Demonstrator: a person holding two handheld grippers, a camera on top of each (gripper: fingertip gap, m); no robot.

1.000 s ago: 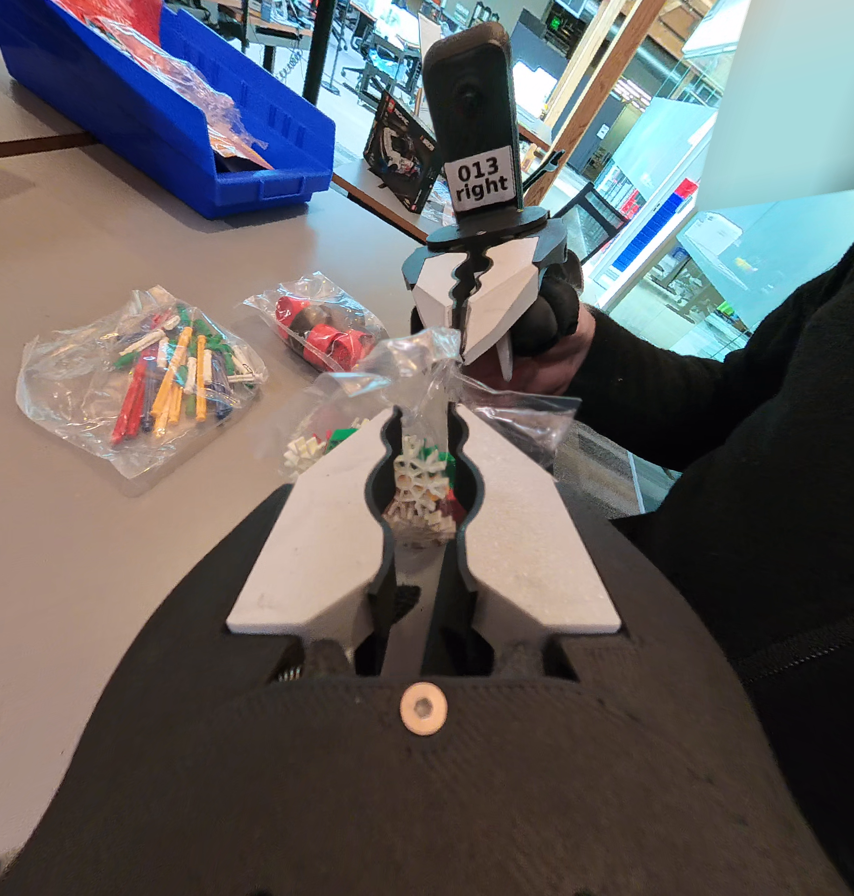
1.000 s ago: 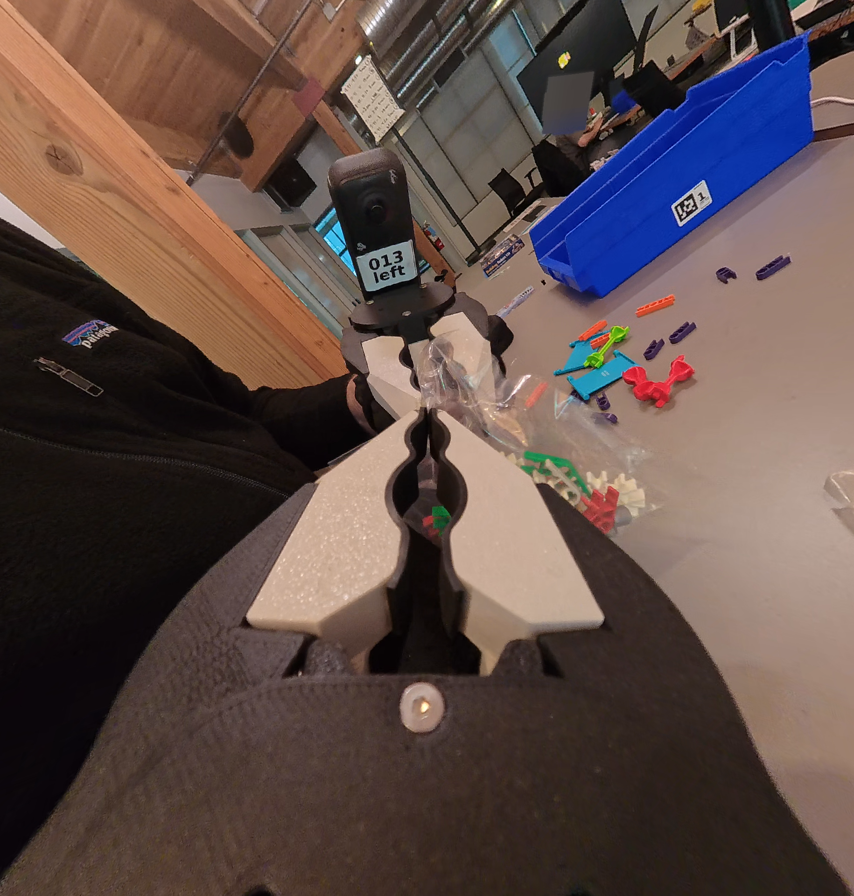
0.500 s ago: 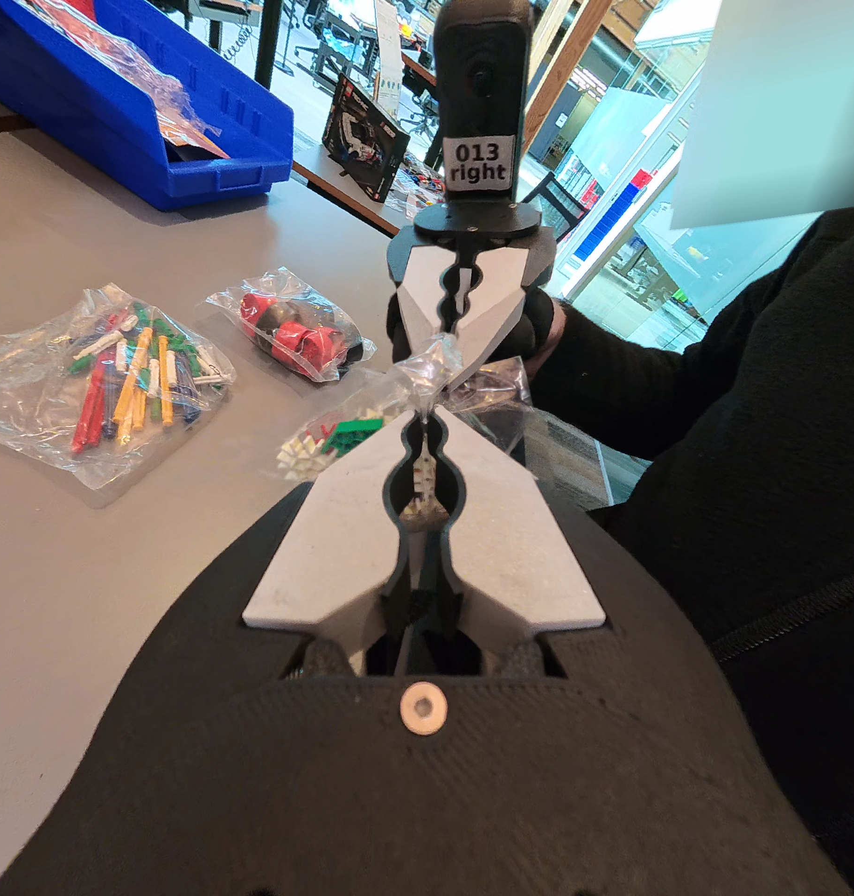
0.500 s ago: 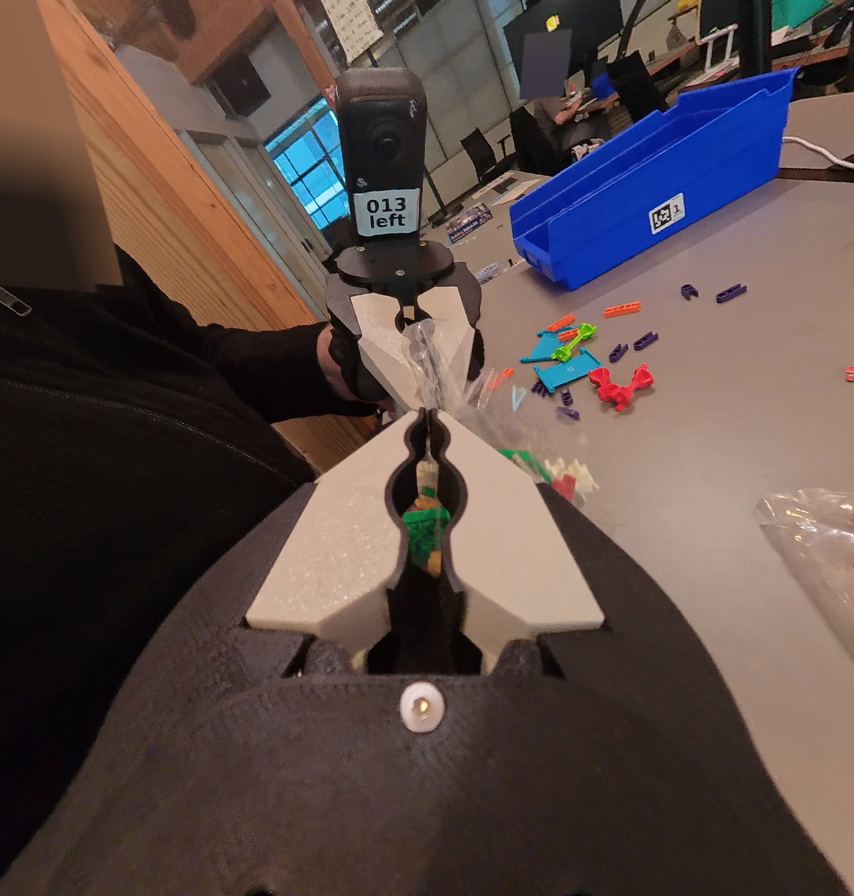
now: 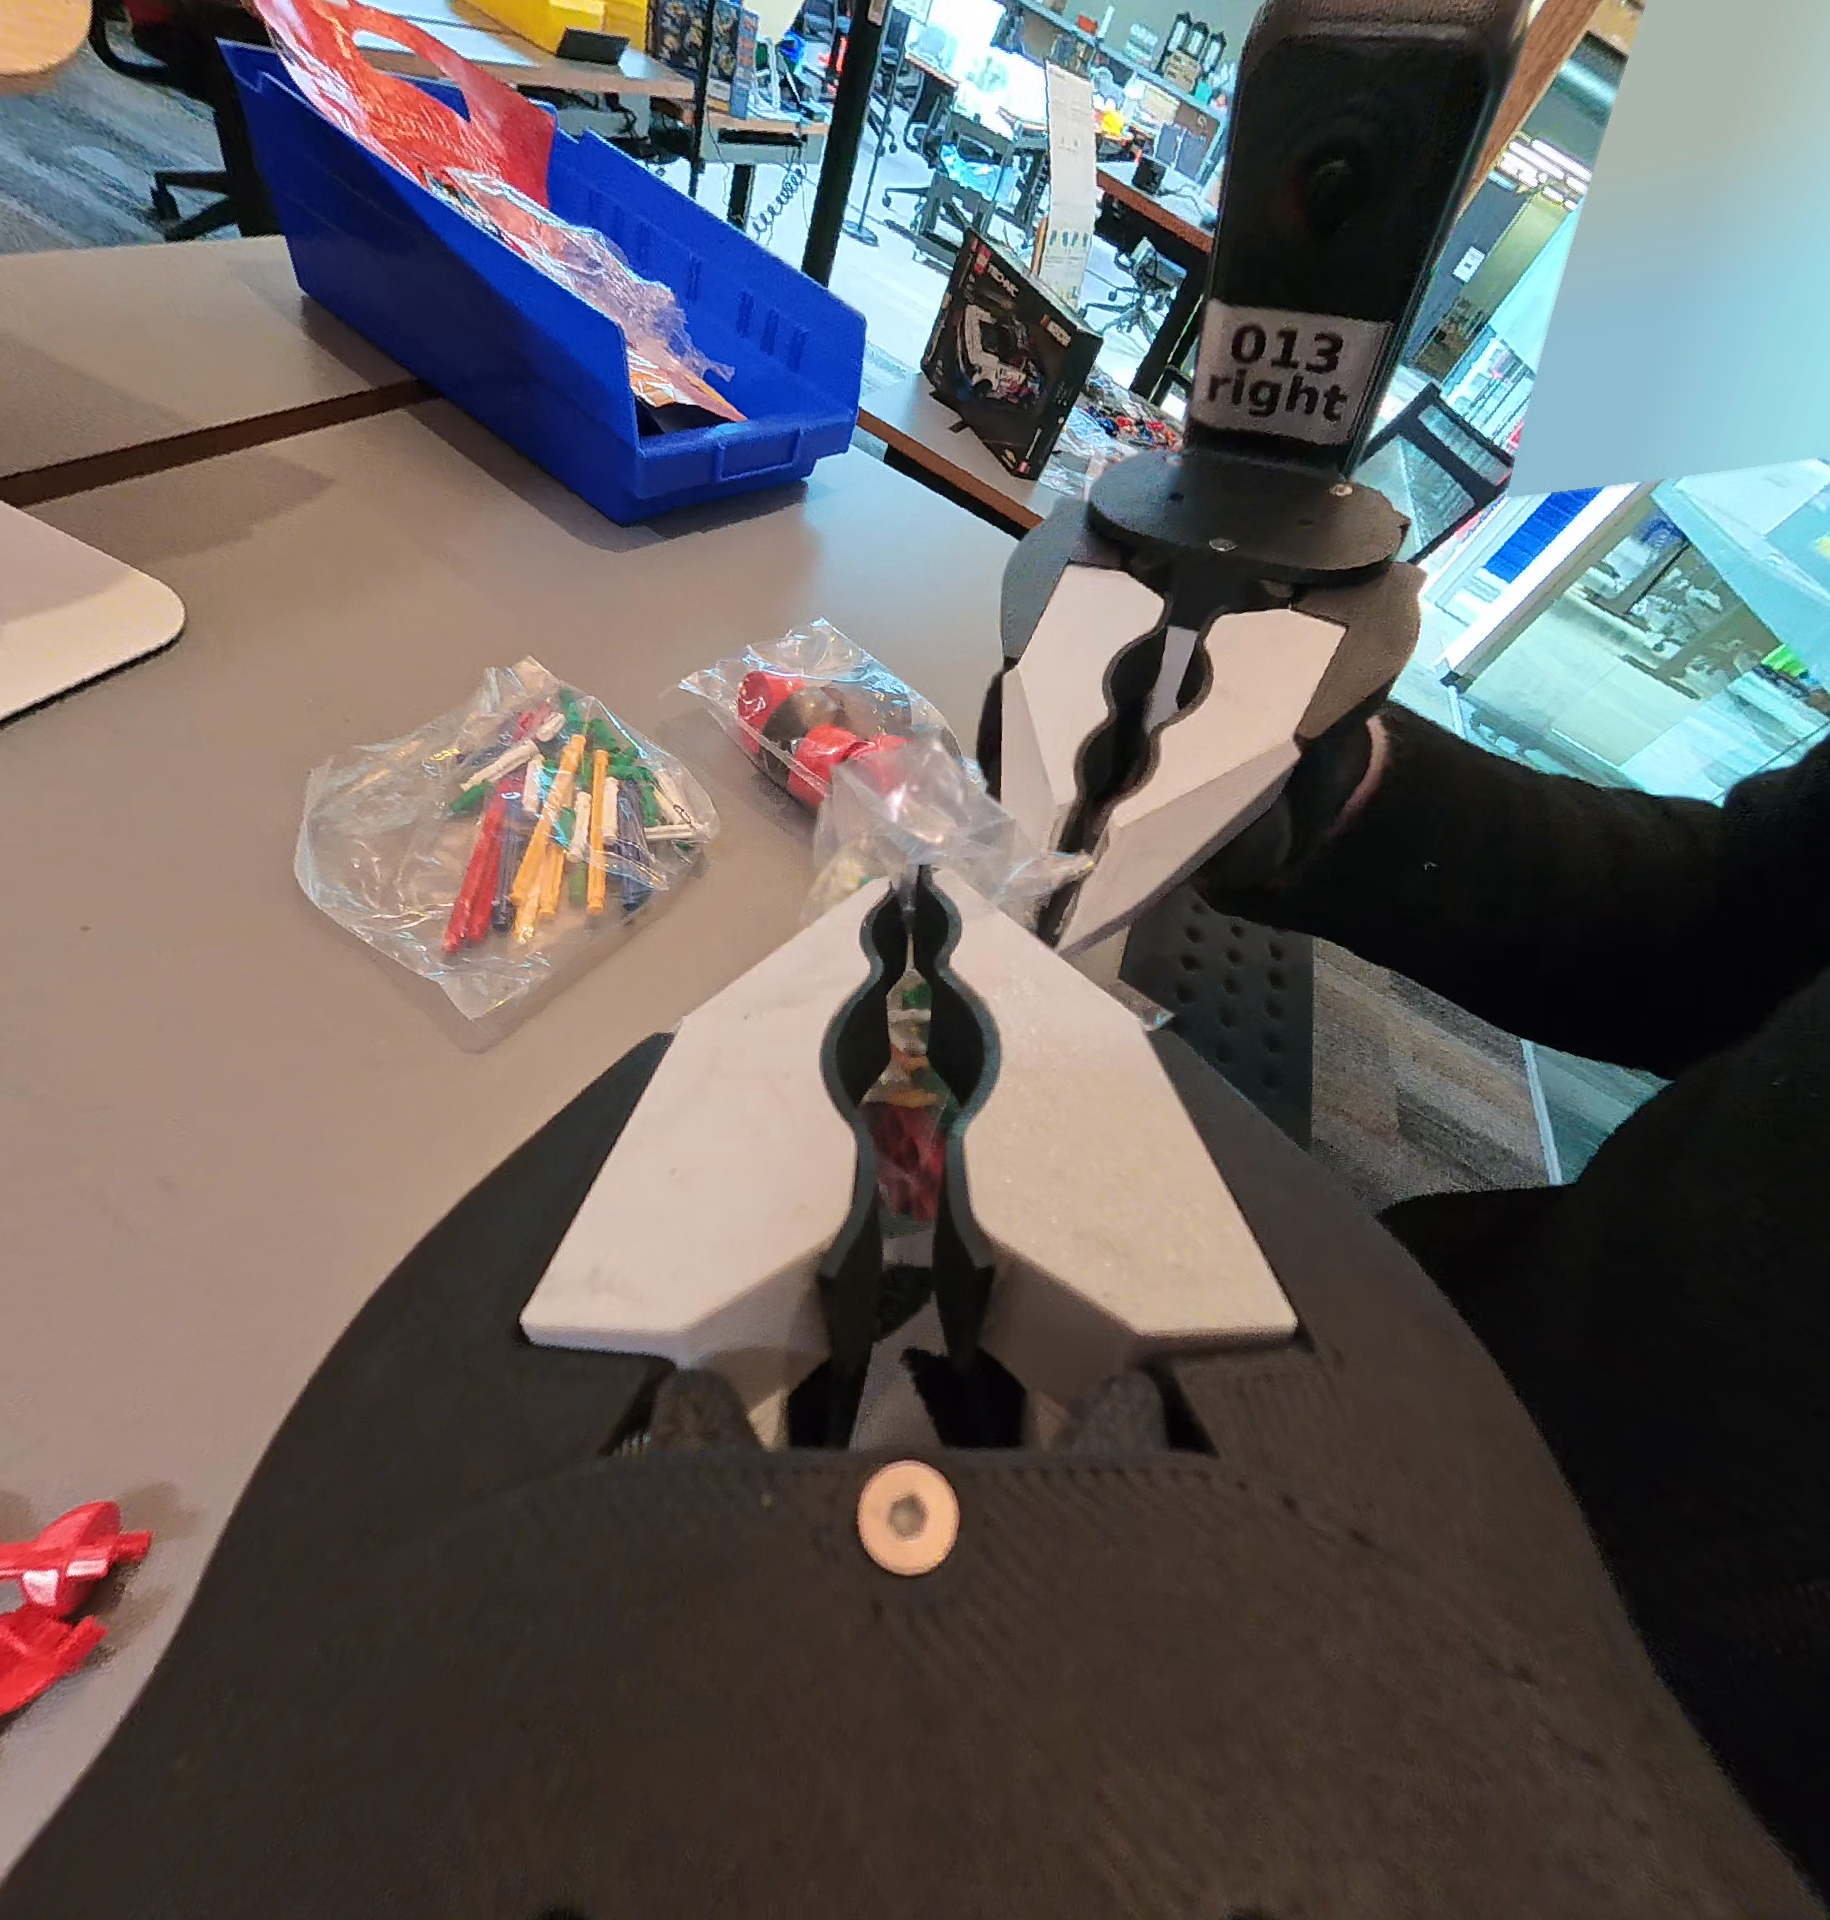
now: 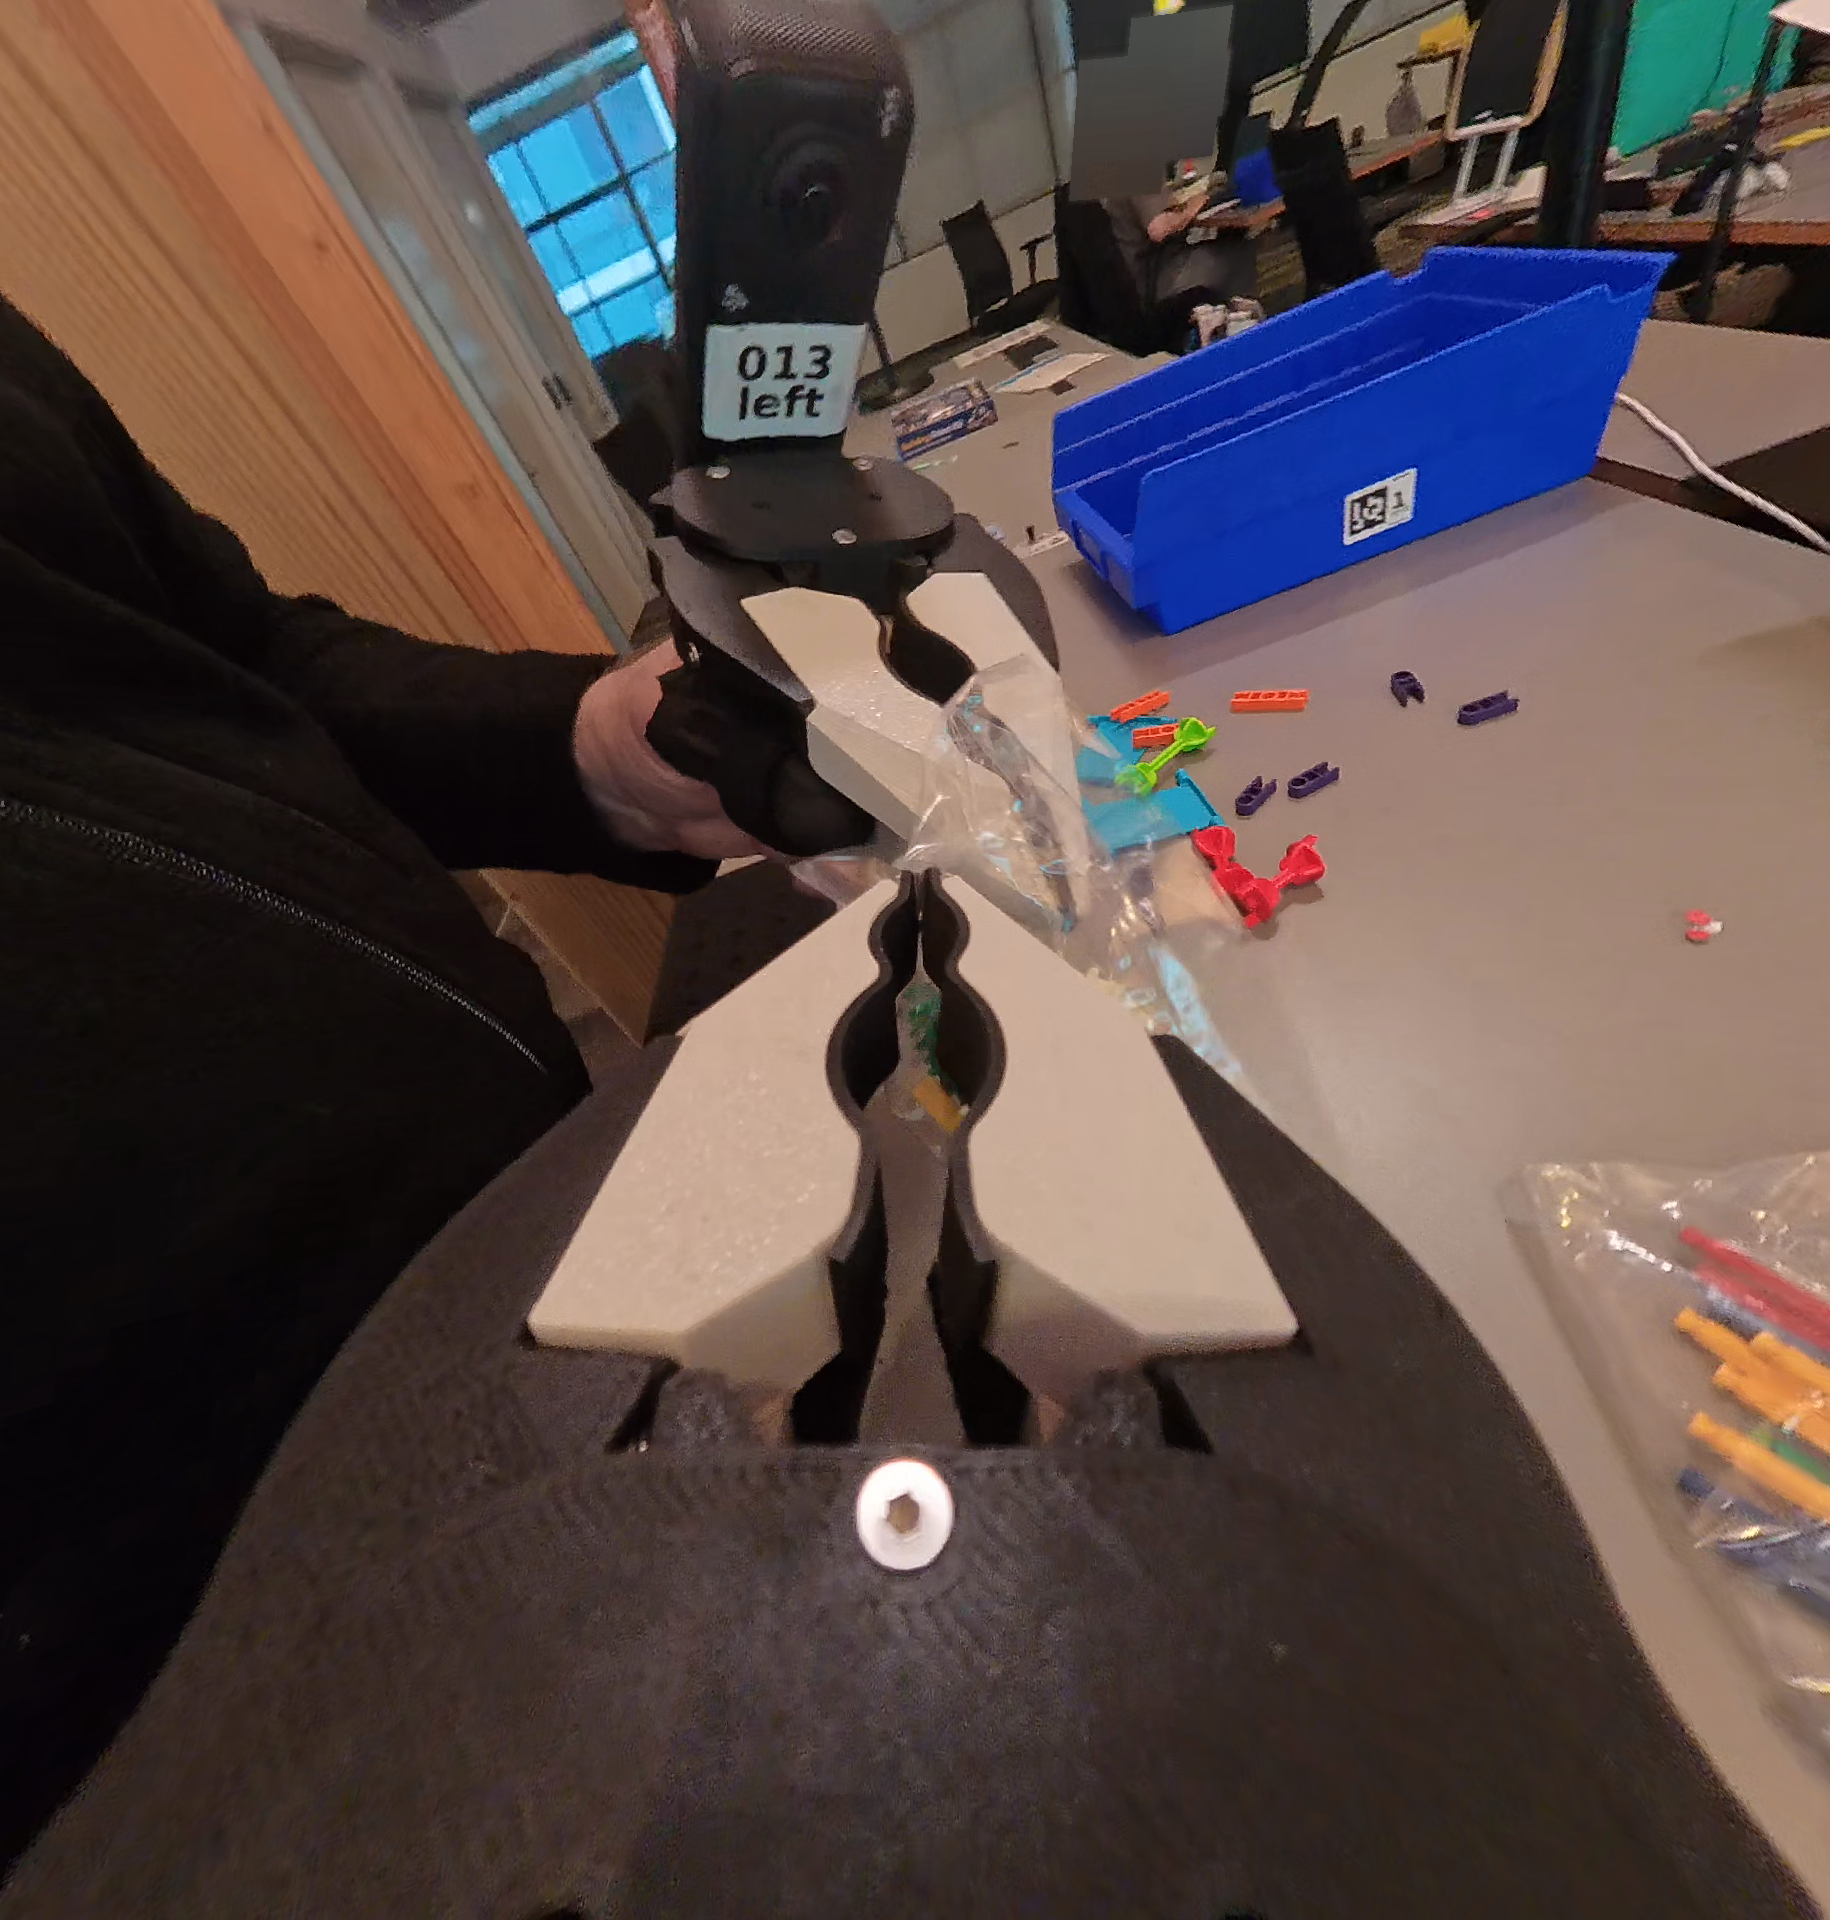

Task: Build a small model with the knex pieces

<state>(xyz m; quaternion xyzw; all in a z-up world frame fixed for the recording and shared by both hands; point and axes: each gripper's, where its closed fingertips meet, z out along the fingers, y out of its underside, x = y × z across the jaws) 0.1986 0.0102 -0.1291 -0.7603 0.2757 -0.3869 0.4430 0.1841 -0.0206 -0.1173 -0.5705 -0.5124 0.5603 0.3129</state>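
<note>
Bright even daylight, soft shadows, wide-angle edge warping, background blurred.

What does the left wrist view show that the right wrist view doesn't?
Only the left wrist view shows the clear bag of red and black parts and a boxed toy set. Only the right wrist view shows loose purple, orange and green pieces. Both show the left gripper and right gripper shut on one clear plastic bag.
</note>
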